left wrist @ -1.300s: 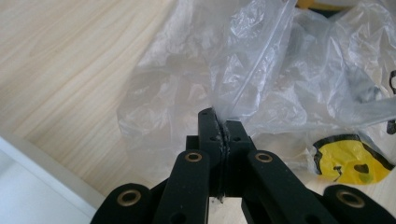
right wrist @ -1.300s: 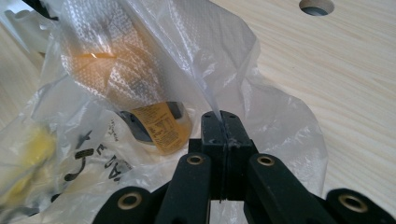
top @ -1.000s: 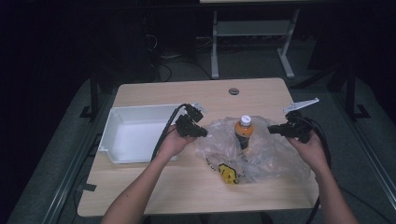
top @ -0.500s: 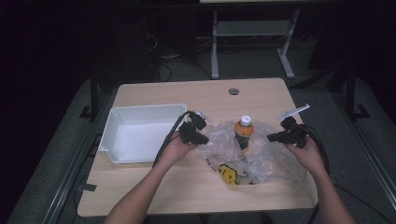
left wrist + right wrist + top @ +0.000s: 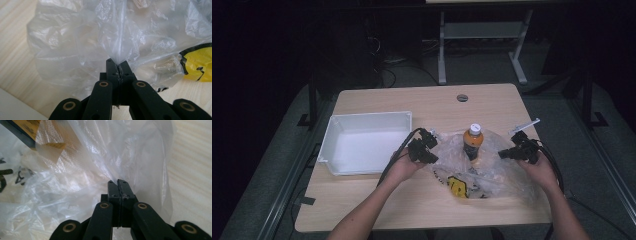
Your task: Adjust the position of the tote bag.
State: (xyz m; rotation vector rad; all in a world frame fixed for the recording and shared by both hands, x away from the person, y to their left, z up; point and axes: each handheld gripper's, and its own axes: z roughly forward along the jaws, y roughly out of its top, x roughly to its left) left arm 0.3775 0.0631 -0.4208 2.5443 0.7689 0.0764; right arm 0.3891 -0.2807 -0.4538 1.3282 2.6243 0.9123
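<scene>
Orange bottle (image 5: 472, 141) upright in clear bag (image 5: 492, 172) between grippers.

I see a pale wood-grain tabletop (image 5: 377, 200) with fine light streaks and a small dark grey round cap near its far edge. The tray (image 5: 328, 147) by the left edge is plain white. The plastic bag (image 5: 504, 177) is clear and colourless, with whitish glare along its creases. Inside it I make out a yellow patch (image 5: 458, 186) with black markings, seen as bright yellow edged in black in the left gripper view. The bottle (image 5: 472, 142) is orange with a white cap and a darker band low down. Both the left hand-held gripper (image 5: 433, 150) and the right hand-held gripper (image 5: 503, 152) are matt black, with brass-coloured rings at their pivots.
</scene>
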